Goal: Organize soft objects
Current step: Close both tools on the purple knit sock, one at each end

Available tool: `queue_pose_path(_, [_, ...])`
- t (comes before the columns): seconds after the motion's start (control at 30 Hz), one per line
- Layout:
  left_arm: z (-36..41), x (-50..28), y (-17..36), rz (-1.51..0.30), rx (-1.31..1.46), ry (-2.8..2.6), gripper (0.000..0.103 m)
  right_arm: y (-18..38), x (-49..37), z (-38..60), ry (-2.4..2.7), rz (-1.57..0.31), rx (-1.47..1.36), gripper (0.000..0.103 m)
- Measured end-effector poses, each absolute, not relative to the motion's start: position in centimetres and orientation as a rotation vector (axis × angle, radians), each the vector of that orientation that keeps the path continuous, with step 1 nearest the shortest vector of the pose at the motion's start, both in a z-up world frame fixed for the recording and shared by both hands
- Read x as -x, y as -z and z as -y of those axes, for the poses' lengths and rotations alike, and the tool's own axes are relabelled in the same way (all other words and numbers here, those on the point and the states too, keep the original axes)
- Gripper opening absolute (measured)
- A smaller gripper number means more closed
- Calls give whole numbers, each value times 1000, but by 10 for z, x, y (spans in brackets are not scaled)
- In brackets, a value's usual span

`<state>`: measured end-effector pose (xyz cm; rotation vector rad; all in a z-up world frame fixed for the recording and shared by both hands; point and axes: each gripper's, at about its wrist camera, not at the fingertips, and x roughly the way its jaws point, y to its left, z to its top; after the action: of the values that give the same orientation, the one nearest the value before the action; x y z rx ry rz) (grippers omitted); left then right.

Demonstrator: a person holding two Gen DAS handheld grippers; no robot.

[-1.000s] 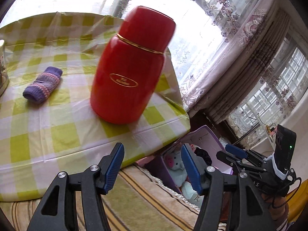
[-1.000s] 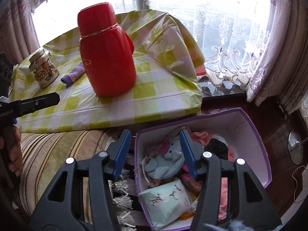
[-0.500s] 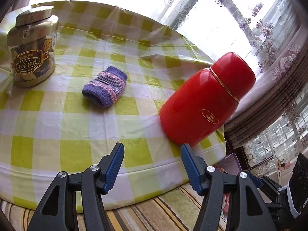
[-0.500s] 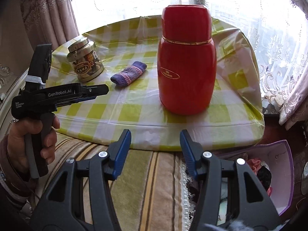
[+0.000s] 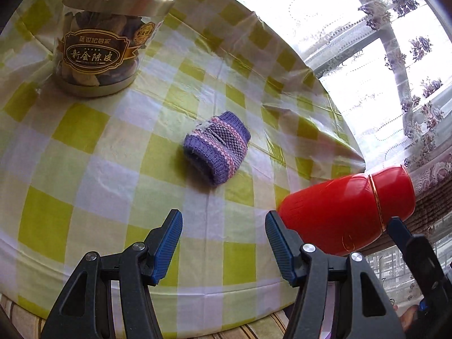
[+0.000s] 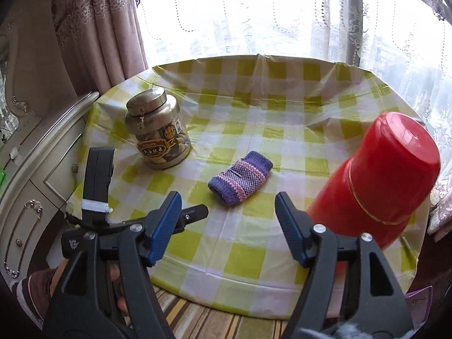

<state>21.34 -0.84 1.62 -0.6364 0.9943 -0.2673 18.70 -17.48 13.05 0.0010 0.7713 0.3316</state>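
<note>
Two handheld claws point forward side by side. The left claw (image 5: 223,243) has its blue-padded jaws spread wide apart, holding nothing. The right claw (image 6: 228,226) is likewise spread and holds nothing. The left hand (image 6: 84,288) grips its handle at lower left.

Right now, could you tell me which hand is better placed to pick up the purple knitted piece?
Left, probably: the left gripper is open with the purple knitted piece straight ahead. The right gripper, also open, sits farther back beside the red flask.
</note>
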Motion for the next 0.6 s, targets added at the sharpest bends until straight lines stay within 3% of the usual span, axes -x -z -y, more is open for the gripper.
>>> queue_pose_path(0.13, [6, -232, -11, -993, 669, 249, 62, -125, -229, 172, -322, -803, -53, 81])
queue_pose_path(0.6, [21, -292, 27, -1060, 698, 228, 61, -72, -332, 172, -218, -912, -159, 81])
